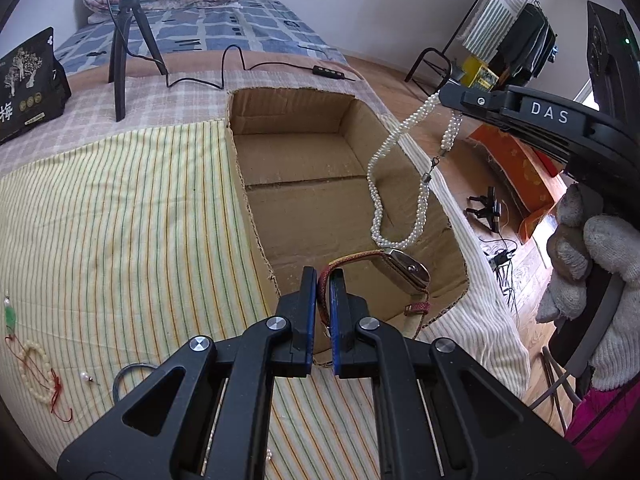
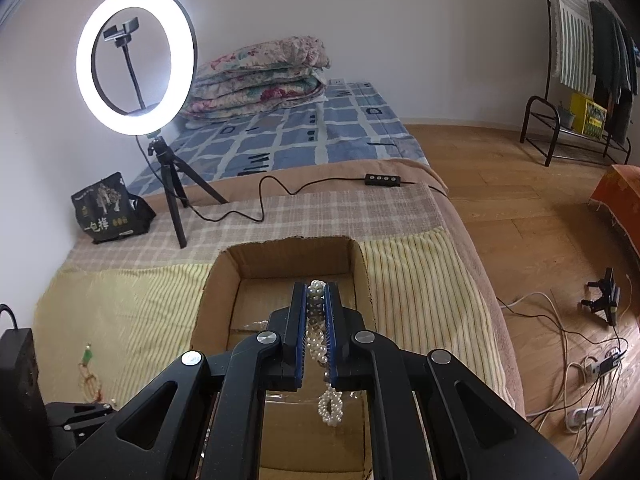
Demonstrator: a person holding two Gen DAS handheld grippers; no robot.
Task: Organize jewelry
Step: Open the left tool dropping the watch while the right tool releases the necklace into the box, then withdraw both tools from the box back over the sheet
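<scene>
Left claw hides part of the watch strap.

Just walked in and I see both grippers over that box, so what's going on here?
A person is sorting jewelry into the cardboard box. The left gripper is shut on a watch by its red strap, holding it over the box. The right gripper is shut on a pearl necklace that dangles above the box. A bead bracelet and a green pendant lie on the striped cloth.

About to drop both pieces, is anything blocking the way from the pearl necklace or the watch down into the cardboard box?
Nothing visible does. The pearl necklace and watch hang over the open, bare cardboard box.
</scene>
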